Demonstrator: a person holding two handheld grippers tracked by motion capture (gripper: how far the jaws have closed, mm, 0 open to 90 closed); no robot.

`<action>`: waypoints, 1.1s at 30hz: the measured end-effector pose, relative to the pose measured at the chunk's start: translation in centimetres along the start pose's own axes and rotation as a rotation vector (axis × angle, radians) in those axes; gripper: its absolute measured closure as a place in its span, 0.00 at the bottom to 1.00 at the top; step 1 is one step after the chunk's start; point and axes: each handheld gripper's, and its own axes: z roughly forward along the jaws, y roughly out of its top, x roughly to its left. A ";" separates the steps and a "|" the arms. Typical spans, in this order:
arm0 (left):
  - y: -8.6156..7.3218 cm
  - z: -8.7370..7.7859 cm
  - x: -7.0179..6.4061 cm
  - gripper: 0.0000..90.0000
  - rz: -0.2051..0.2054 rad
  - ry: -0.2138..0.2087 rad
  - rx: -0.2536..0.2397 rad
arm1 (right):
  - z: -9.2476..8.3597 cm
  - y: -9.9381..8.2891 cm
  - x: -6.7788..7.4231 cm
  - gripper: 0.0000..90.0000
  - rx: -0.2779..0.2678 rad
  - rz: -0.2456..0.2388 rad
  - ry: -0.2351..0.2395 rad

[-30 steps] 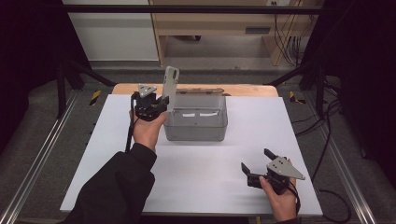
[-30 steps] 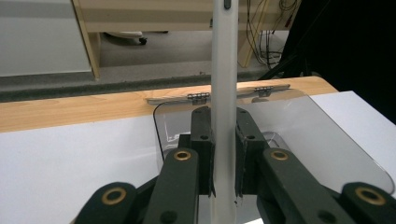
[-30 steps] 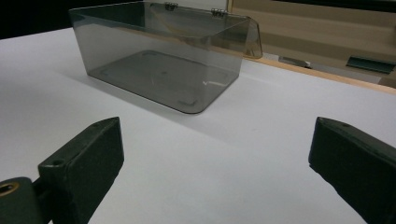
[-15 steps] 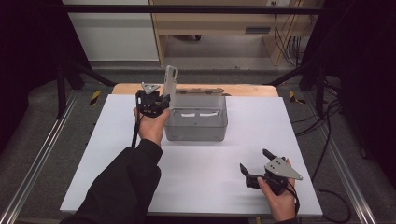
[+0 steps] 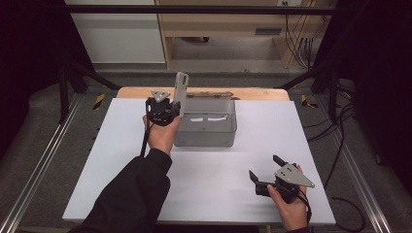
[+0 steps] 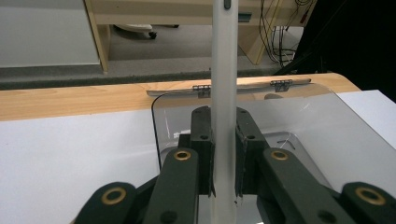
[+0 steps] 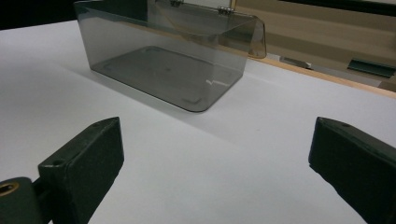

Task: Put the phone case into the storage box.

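My left gripper [image 5: 176, 109] is shut on a flat white slab [image 5: 180, 91] and holds it upright at the left end of a clear smoky plastic box [image 5: 204, 141]. In the left gripper view the slab [image 6: 223, 84] shows edge-on between the two pads [image 6: 201, 154], with the box's hinged lid [image 6: 289, 112] lying open behind it. The box [image 7: 163, 51] is empty and stands at the far middle of the white table top [image 5: 121, 170]. At the front right, my right gripper [image 5: 264, 166] rests low over the table. Its jaws stand wide apart with nothing between them [image 7: 215, 158].
A wooden strip [image 5: 252, 93] runs along the table's far edge behind the box. Metal rails [image 5: 43, 160] flank the table on both sides, and cables [image 5: 340, 145] trail on the floor at the right. A wooden bench [image 5: 228, 24] stands beyond.
The left hand has edged slightly toward the box with the slab still clamped. The right hand has kept still.
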 end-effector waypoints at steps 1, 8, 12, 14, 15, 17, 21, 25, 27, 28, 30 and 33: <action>-0.2 0.0 0.0 0.90 0.003 0.001 0.002 | 0.0 0.0 0.0 0.04 0.000 -0.002 0.000; -1.5 0.4 0.3 0.90 -0.035 -0.005 0.023 | 0.0 0.0 0.1 0.04 0.005 0.002 0.005; -2.1 0.5 0.7 0.90 -0.055 0.001 0.029 | 0.0 0.0 0.1 0.04 0.007 0.005 0.008; -2.4 0.5 0.9 0.90 -0.070 -0.002 0.038 | 0.0 0.0 0.1 0.04 0.007 0.004 0.009; -2.5 0.6 0.9 0.90 -0.074 -0.004 0.046 | 0.0 0.0 0.1 0.04 0.007 0.004 0.009; -2.8 0.8 1.0 0.90 -0.083 -0.007 0.057 | 0.0 0.0 0.1 0.04 0.008 0.005 0.010; -2.9 1.0 1.2 0.90 -0.087 0.002 0.073 | 0.0 0.0 0.1 0.04 0.009 0.006 0.011; -2.9 1.4 1.3 0.90 -0.106 -0.002 0.094 | 0.0 0.0 0.1 0.04 0.009 0.008 0.014; -3.0 1.5 1.2 0.90 -0.101 -0.001 0.105 | 0.0 0.0 0.1 0.04 0.009 0.008 0.015; -3.0 1.5 1.2 0.90 -0.103 -0.003 0.108 | 0.0 0.0 0.1 0.04 0.010 0.008 0.015; -3.1 1.5 1.1 0.90 -0.105 -0.004 0.109 | 0.0 0.0 0.1 0.04 0.011 0.010 0.016; -3.1 1.6 0.9 0.90 -0.104 -0.004 0.112 | 0.1 0.0 0.1 0.04 0.013 0.010 0.018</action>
